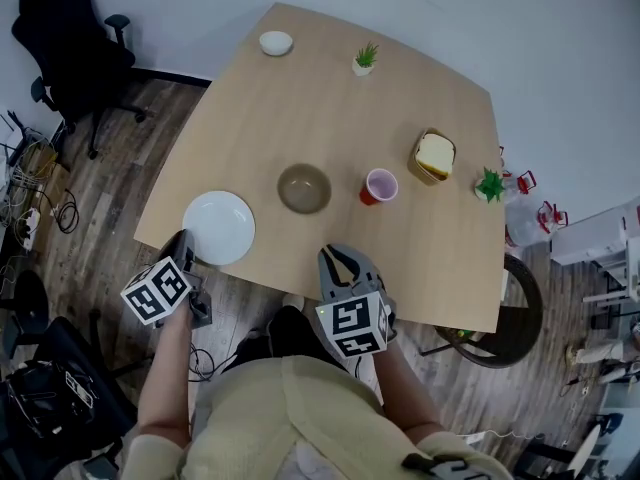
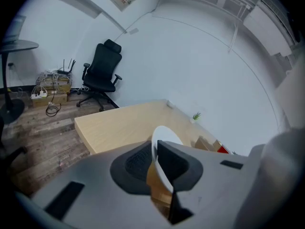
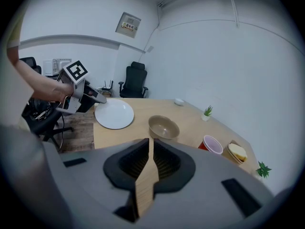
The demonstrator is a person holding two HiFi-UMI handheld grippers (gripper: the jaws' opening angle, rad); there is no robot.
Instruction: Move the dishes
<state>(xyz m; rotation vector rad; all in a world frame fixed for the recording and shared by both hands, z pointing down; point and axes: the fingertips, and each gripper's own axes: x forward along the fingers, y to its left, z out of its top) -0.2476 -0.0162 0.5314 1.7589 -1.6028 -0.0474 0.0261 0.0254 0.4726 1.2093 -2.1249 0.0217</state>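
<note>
The left gripper [image 1: 186,242] has its fingers clamped on the rim of the white plate [image 1: 222,226], at the 7 o'clock corner of the table [image 1: 330,98]. The right gripper [image 1: 336,260] has its fingers together and empty. The next move probably calls for a level lift.

At the near edge of the table [image 1: 320,108], the person wore a pale khaki top [image 1: 290,418] that left the forearms bare. The left gripper [image 1: 184,240] and right gripper [image 1: 336,258], both closer to the table than the top, had grey bodies and dark ribbed pads [image 3: 133,162]. Each carried a white cube [image 1: 157,291] printed with black square markers.
</note>
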